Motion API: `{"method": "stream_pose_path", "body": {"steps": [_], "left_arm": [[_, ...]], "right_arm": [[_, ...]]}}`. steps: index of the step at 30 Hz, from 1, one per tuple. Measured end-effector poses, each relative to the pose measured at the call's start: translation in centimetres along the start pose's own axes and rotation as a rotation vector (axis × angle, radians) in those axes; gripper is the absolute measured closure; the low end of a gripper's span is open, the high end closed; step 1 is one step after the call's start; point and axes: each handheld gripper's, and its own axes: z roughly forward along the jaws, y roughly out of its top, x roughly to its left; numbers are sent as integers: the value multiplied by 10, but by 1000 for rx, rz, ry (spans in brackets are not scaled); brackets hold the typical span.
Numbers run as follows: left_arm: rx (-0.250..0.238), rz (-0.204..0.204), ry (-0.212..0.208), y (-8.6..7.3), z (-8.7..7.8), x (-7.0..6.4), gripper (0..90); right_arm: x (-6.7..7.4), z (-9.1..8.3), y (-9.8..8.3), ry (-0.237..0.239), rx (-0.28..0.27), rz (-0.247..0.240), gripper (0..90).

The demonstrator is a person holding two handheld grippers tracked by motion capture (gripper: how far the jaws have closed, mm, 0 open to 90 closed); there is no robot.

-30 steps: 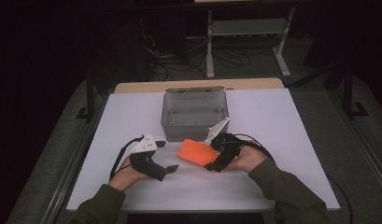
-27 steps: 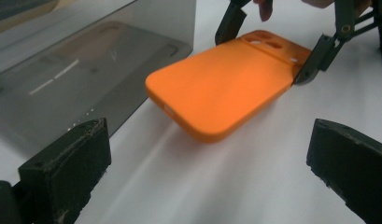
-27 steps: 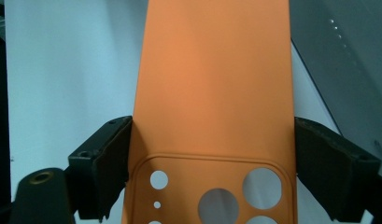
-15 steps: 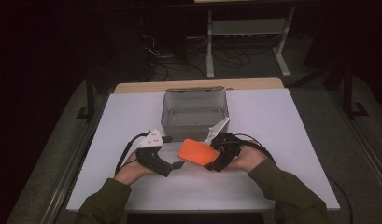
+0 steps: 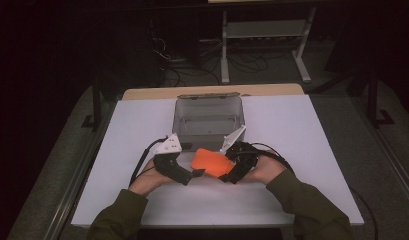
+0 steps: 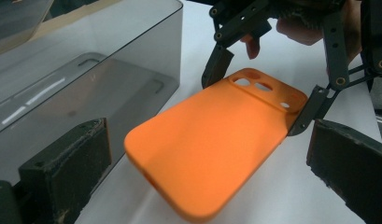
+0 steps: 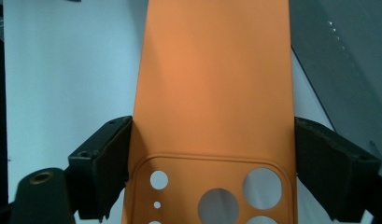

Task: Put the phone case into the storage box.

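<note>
Just in front of the box (image 5: 182,120), holding an orange case (image 5: 210,162) a little above the tabletop (image 5: 302,150), near the front wall of the box but apart from it. Clamped on the case with the right hand-held gripper (image 5: 227,172): pads pressed on both long edges, at the end with the camera holes. Kept almost flat, smooth back upward, with the free end pointing along the box front. Facing this free end with the left hand-held gripper (image 5: 197,173), jaws standing well apart, one on each side of the case, touching neither edge.

Judged as the step of bringing a second grip onto the case, perhaps to pass it over, perhaps to steady it from both ends before lowering it into the box; cannot tell which of the two.

Calls next for sliding the left jaws a little further along the free end, centred, so that both pads meet the edges at the same time. Then closing gently, because such a thin and probably soft case may bend or twist out. Opening the right grip only after a firm hold on the left. Meanwhile keeping off the box wall, just beside one left jaw.
</note>
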Motion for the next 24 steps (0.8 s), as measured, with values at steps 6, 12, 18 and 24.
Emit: {"method": "stream_pose_path", "body": {"steps": [6, 12, 18, 24], "left_arm": [[-1, 6, -1, 1, 2, 0, 0], [12, 26, -3, 2, 3, -1, 0], [22, 59, 6, 3, 4, -3, 0], [28, 96, 11, 3, 4, -6, 0]], "right_arm": [[0, 0, 0, -1, -1, -4, 151], [0, -1, 0, -2, -1, 0, 151], [0, 0, 0, -4, 0, 1, 151], [0, -1, -1, -6, -1, 0, 151]]}}
